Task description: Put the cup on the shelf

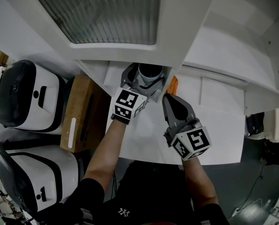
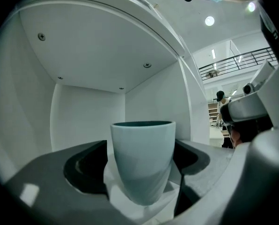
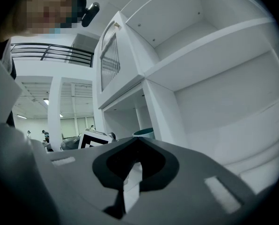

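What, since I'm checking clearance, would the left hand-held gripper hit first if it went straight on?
Probably the back wall of the white shelf compartment it points into. The cup between its jaws would arrive there first, though depth is unclear.

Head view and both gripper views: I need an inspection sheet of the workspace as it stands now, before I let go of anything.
Surface: white shelf board under both grippers.
Job's things: cup upright between the left jaws, inside a white shelf compartment.
Clutter: orange object at the board's back edge; brown box to the left.
Grippers: left gripper shut on the cup; right gripper shut with nothing in it, beside the left one.
Cables: one thin cable on the floor, lower right.
Surroundings: two white-and-black machines at far left; open hall with a railing beyond the shelf.
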